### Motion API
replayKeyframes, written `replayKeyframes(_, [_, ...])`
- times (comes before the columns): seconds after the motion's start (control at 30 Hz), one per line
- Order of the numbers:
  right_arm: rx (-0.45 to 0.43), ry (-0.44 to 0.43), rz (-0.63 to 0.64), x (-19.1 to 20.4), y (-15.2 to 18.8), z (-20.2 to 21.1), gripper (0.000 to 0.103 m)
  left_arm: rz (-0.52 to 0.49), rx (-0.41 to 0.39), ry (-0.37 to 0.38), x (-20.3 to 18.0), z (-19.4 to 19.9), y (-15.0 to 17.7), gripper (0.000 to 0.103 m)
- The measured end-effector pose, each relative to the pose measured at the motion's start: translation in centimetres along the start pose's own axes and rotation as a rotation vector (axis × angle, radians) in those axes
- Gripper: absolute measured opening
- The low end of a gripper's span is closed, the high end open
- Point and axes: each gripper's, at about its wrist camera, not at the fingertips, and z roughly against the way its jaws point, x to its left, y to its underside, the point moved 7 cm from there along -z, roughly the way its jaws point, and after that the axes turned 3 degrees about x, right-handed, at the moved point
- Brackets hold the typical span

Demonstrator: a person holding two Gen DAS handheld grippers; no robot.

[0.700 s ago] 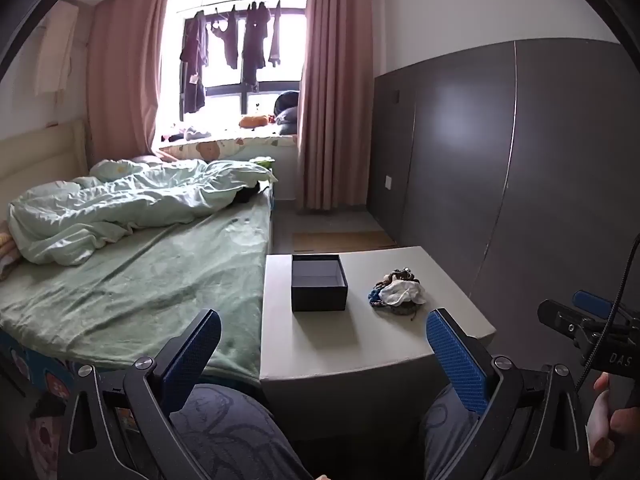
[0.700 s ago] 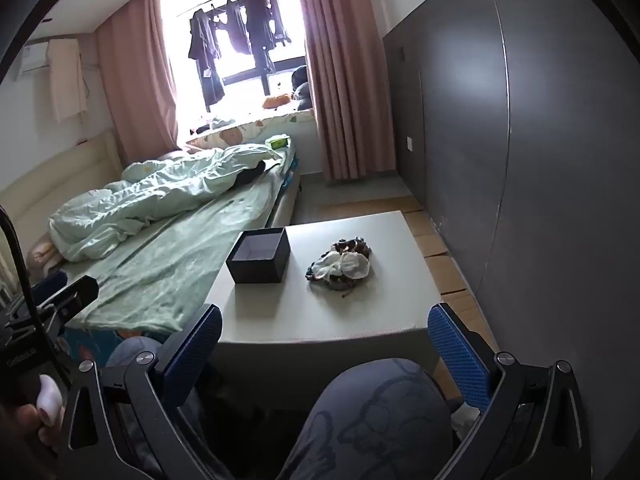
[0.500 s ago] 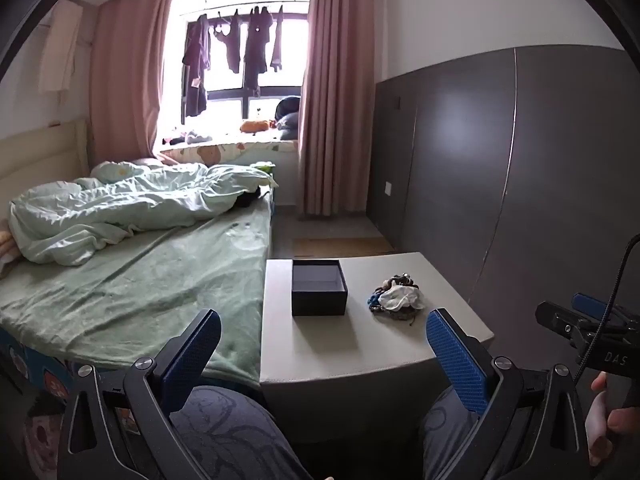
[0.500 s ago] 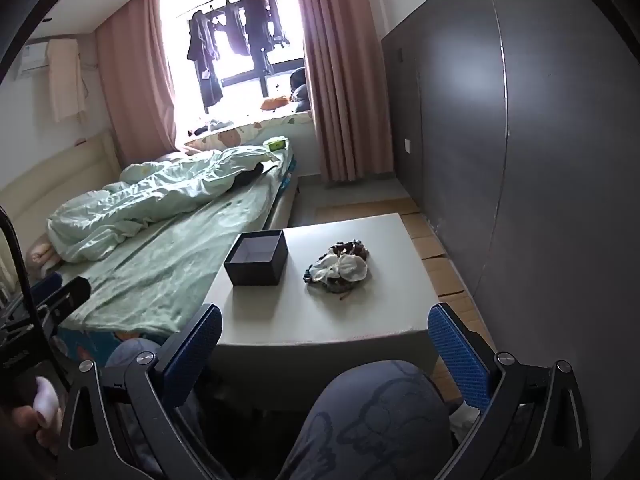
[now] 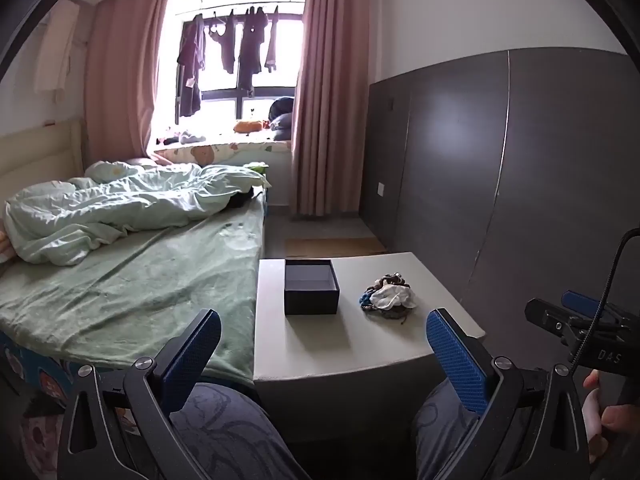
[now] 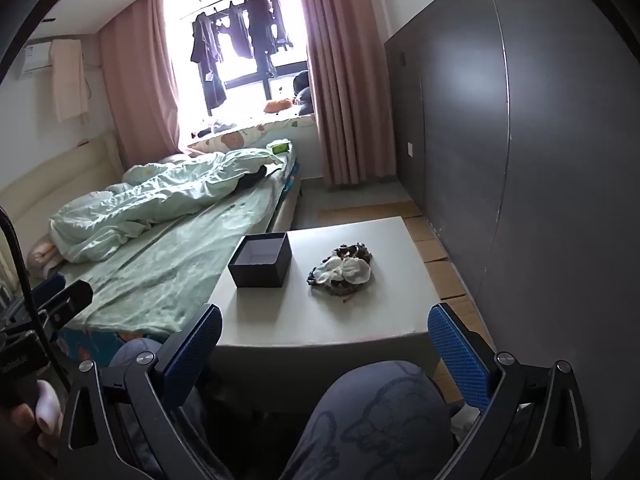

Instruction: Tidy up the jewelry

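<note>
A tangled pile of jewelry with a white piece on top lies on a low white table. An open dark box stands to its left, empty inside. In the right wrist view the pile lies right of the box. My left gripper is open and empty, held back over my knees, short of the table's near edge. My right gripper is also open and empty, held at a similar distance from the table.
A bed with green sheets touches the table's left side. A dark panelled wall runs close along the right. My knees are under the table's near edge. Cardboard sheets lie on the floor by the wall.
Both grippers tilted slightly, so the table sits a little lower in the left view. Both stay open and the box and pile have not moved.
</note>
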Motion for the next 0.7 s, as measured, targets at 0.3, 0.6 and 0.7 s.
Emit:
replayKeyframes(0.3, [-0.014, -0.012, 0.006, 0.5, 0.1, 0.1, 0.103, -0.002, -0.011, 0.01, -0.3, 0.4, 0.0, 0.103])
replayKeyframes(0.6, [0.005, -0.013, -0.02, 0.5, 0.1, -0.1, 0.103, -0.024, -0.015, 0.053, -1.5, 0.4, 0.0, 0.103])
replayKeyframes(0.7, [0.005, -0.017, -0.039, 0.6, 0.2, 0.1, 0.103, -0.047, -0.02, 0.053, -2.1, 0.3, 0.0, 0.103])
